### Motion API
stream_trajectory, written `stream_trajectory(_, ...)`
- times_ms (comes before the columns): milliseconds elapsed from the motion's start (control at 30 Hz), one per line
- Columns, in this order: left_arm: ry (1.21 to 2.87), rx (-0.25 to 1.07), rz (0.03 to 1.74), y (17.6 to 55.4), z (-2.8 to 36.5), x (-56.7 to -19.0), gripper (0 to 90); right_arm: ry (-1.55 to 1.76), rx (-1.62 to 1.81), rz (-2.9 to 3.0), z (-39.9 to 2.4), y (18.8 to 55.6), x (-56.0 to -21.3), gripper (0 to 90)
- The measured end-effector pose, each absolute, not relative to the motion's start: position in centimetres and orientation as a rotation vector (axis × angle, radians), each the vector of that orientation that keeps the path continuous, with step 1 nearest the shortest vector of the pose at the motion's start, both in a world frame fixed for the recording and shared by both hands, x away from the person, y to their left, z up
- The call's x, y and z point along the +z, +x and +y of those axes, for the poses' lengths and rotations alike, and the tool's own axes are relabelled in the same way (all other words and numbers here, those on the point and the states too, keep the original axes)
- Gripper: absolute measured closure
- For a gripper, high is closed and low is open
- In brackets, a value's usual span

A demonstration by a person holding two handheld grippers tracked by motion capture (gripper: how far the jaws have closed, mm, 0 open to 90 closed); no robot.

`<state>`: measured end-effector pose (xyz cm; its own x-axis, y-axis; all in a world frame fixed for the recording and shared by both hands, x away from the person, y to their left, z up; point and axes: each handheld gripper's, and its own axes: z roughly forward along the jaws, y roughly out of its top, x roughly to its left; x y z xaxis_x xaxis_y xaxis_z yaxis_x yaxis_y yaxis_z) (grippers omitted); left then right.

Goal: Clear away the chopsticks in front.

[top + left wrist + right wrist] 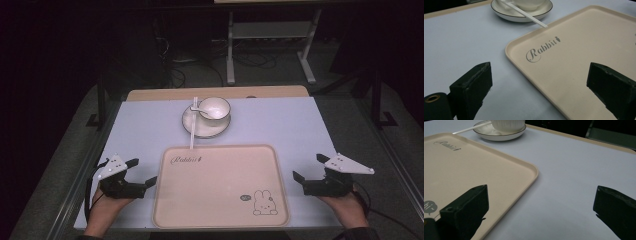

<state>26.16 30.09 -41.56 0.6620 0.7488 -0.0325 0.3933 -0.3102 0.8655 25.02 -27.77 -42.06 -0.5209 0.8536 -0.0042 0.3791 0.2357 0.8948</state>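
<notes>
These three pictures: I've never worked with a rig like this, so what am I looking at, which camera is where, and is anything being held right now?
There is no robot arm here. A person sits at a table and holds a hand tool with two black jaws in each hand: the left gripper and the right gripper.

The high view looks down from above the person's side, with the forearms coming in at the bottom. The other two cameras ride on the grippers and look out between their own jaws.

On the table lies a beige tray printed with a rabbit, with nothing on it. Beyond it stands a white bowl on a saucer, with a white spoon whose handle points towards the tray.

Both grippers stand open beside the tray, one at each side edge. Nothing is held.
</notes>
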Motion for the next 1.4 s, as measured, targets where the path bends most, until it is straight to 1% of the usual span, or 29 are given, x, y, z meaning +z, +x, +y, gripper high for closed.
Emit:
stream_trajectory(233,1.925,0.44,0.901,26.9,29.6,-41.3,5.5,1.13,1.248,1.996,-27.8,25.1,-41.9,0.0)
stream_trajectory(367,1.927,0.447,0.885,27.8,28.9,-40.7,5.5,1.128,1.246,2.003,-27.9,25.2,-42.0,0.0)
stream_trajectory(733,1.98,0.43,0.882,29.8,27.6,-40.9,5.5,1.134,1.25,2.011,-27.8,25.5,-42.0,0.0)
stream_trajectory(900,1.98,0.432,0.888,30.7,27.2,-40.7,5.5,1.13,1.253,2.008,-27.7,25.5,-41.8,0.0)
stream_trajectory(1400,2.001,0.402,0.895,35.1,24.4,-39.8,5.8,1.126,1.245,2.027,-27.6,25.8,-41.9,0.0)
